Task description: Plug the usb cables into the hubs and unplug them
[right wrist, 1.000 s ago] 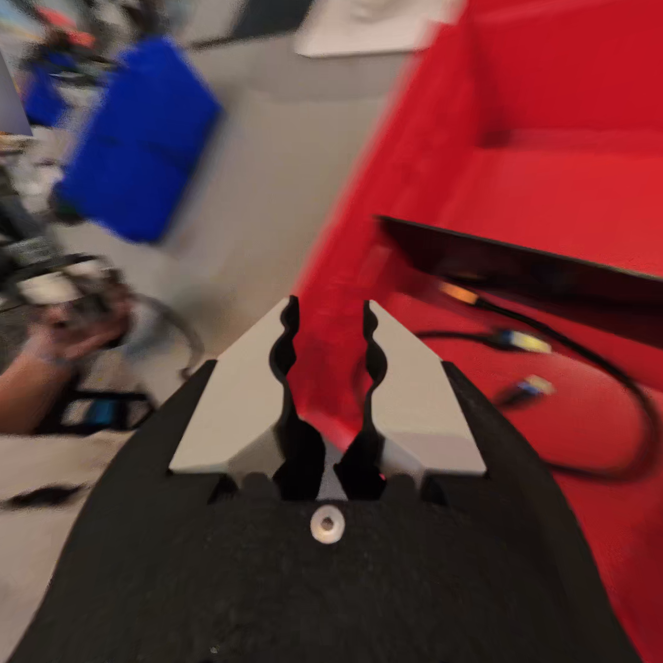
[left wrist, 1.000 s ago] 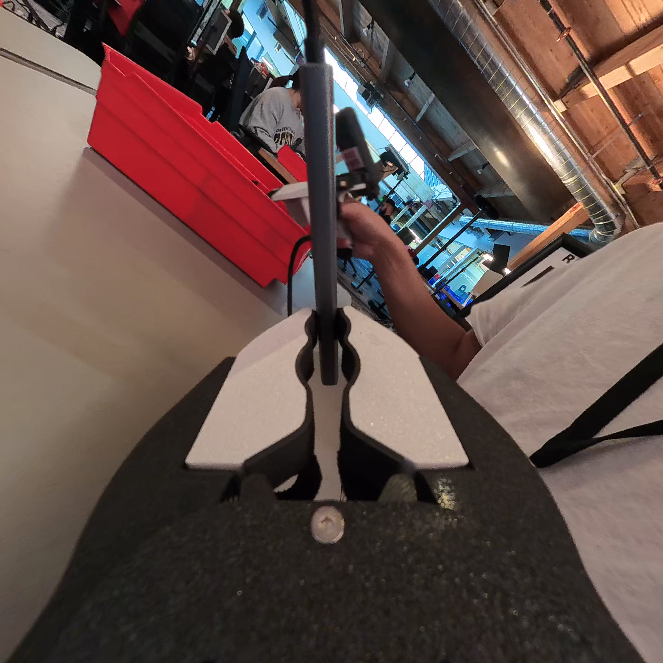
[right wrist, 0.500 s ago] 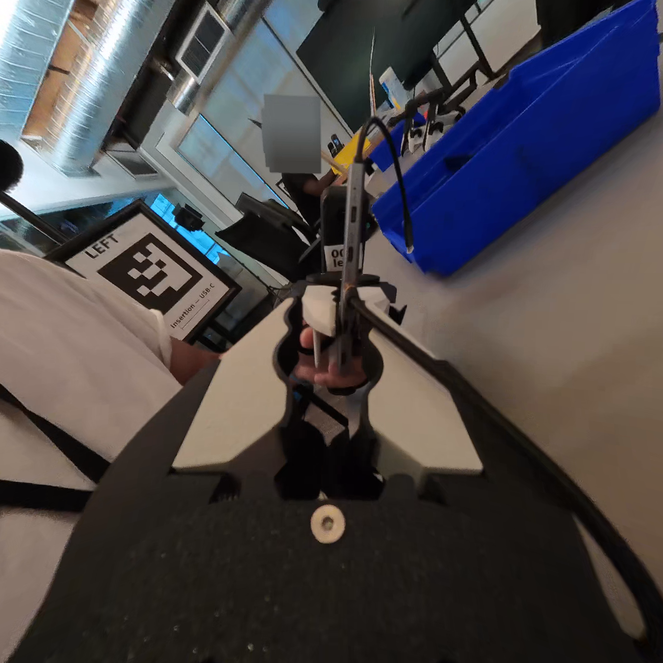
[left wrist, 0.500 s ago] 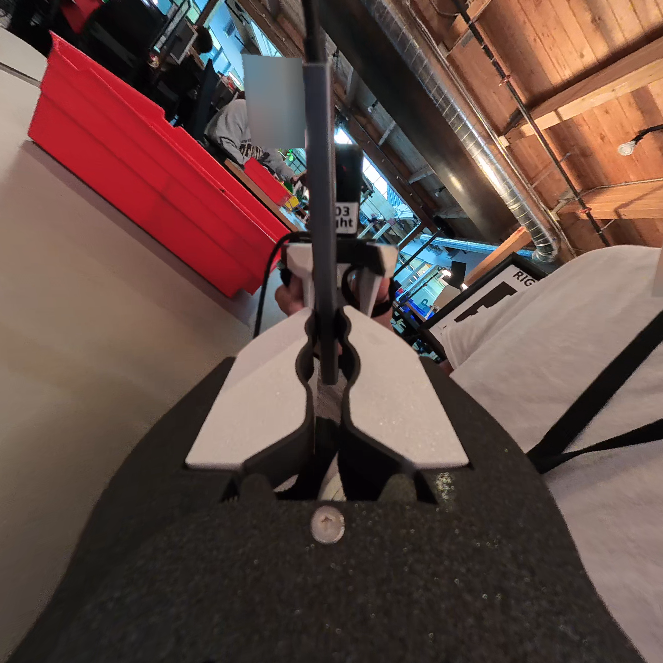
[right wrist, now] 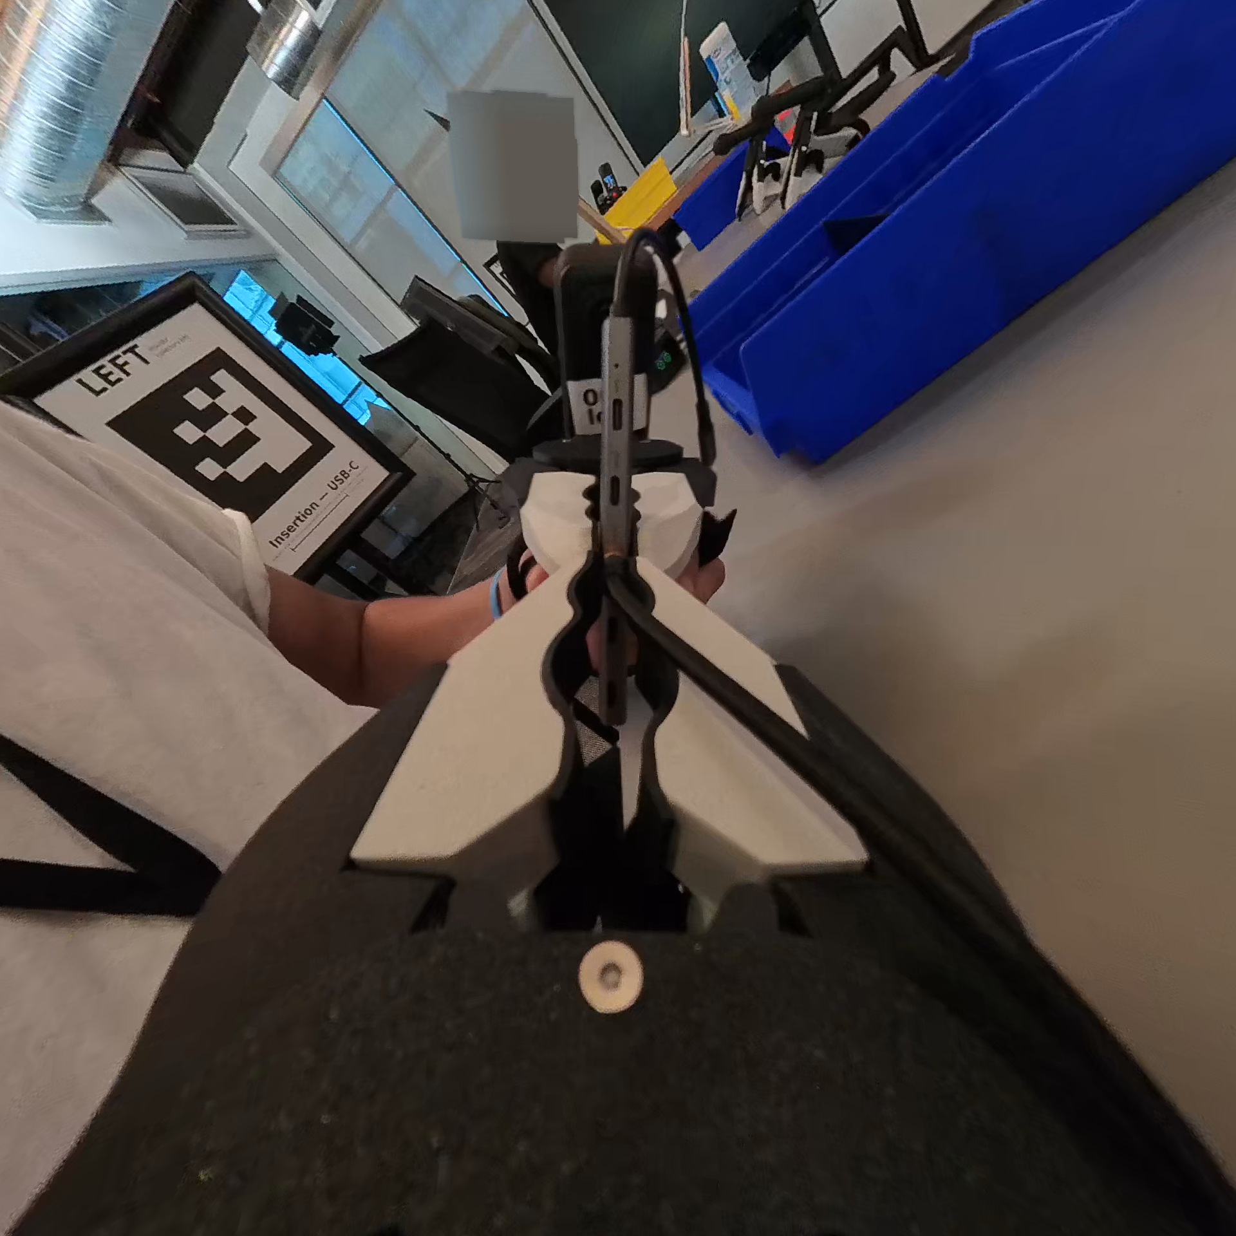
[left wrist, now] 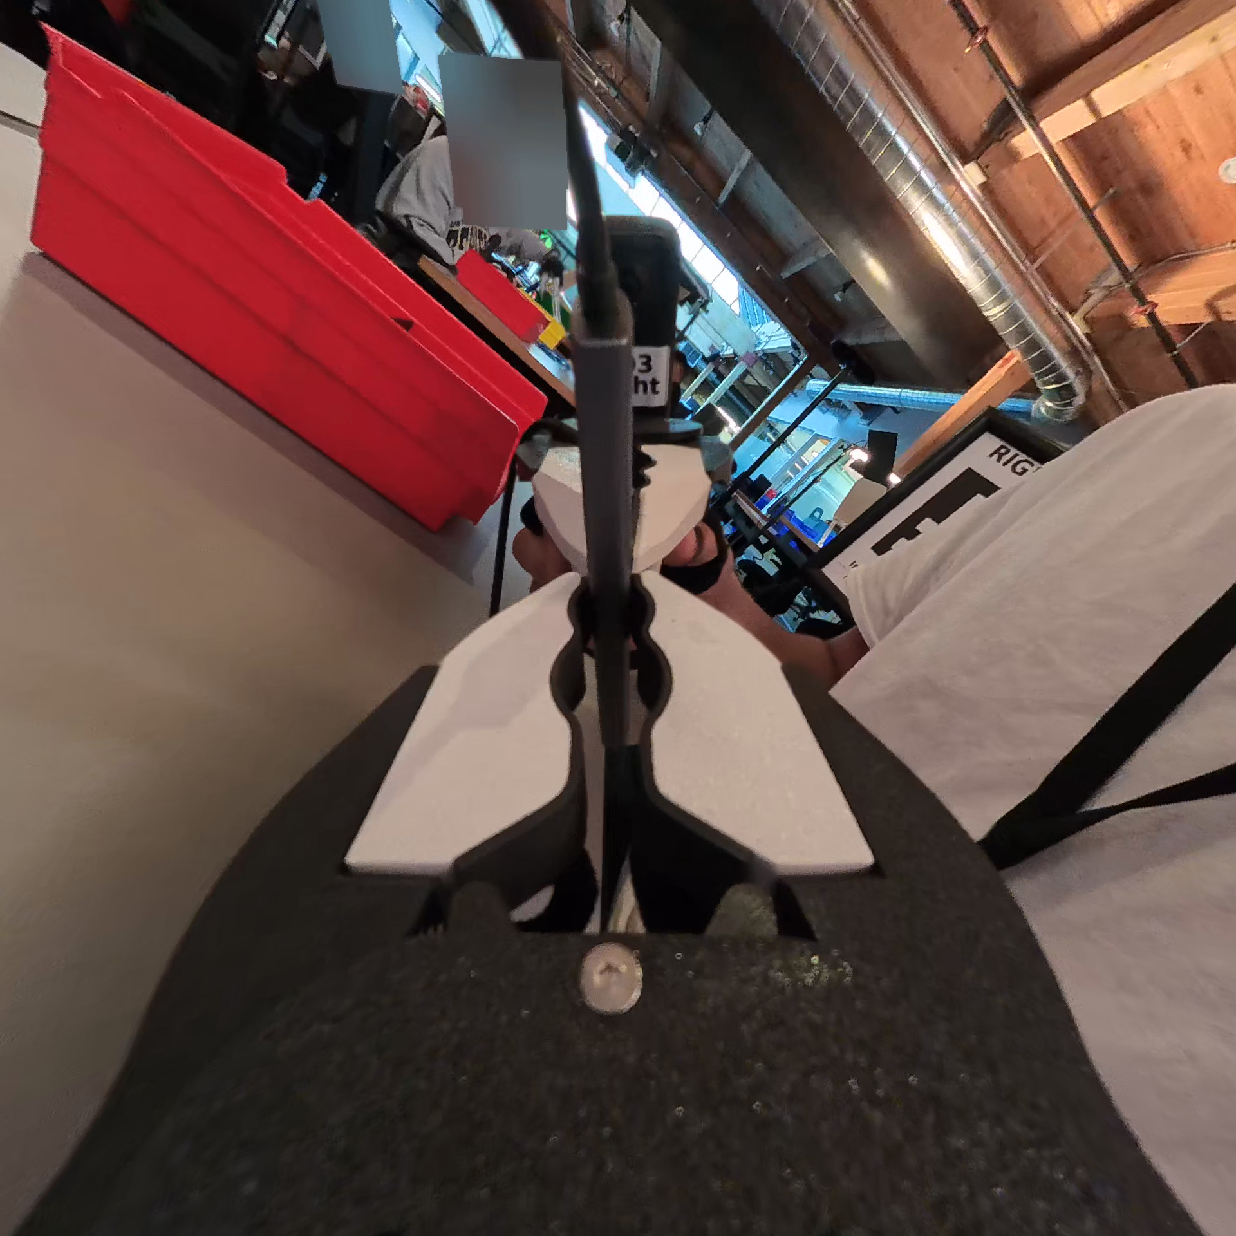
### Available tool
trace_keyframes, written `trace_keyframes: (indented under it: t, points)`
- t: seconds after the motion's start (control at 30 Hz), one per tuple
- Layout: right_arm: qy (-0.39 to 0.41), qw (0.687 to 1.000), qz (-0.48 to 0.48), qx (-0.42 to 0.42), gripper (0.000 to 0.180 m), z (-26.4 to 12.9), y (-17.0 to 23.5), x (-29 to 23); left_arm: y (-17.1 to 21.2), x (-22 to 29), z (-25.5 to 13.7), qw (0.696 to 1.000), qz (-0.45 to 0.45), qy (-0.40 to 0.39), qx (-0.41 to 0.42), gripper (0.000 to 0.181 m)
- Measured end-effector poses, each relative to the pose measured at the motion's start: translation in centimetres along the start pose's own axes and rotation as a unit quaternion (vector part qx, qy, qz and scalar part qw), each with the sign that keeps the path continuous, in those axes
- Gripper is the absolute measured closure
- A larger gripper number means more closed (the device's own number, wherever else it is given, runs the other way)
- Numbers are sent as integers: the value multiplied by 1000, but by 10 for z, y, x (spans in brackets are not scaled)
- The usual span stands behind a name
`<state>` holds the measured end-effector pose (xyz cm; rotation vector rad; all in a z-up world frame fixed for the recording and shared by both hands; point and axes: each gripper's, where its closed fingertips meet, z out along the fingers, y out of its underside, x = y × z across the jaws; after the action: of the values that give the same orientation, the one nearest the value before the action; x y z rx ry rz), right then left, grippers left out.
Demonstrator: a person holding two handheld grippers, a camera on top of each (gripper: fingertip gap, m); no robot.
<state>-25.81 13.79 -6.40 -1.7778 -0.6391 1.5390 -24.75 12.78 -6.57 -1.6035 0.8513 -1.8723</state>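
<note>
1. My left gripper (left wrist: pixel 607 605) is clamped tight on the grey USB hub (left wrist: pixel 604 508), which stands edge-on between my fingers and runs up toward twelve o'clock.
2. The hub's own black lead (left wrist: pixel 587 221) leaves its far end, also toward twelve.
3. My right gripper (right wrist: pixel 610 588) faces the left one nose to nose. Its jaws are nearly closed around a black cable (right wrist: pixel 729 689), which trails back over my right finger toward five o'clock.
4. In the right wrist view the cable's tip meets the hub's (right wrist: pixel 619 428) ported edge; I cannot tell whether the plug is seated.
5. A red bin (left wrist: pixel 267 314) sits at ten o'clock of the left view, a blue bin (right wrist: pixel 970 267) at two o'clock of the right view, both on the pale table (left wrist: pixel 167 602).
</note>
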Motion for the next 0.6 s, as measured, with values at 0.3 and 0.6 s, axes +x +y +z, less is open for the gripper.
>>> trace_keyframes:
  t: [0.3,0.6]
  points:
    - [-4,1000,-31,0,174,-18,-4,-8,12,9,-8,996,35,10,-80,170]
    - [132,980,-131,74,175,-179,-108,-60,-8,30,-20,997,38,64,-23,171]
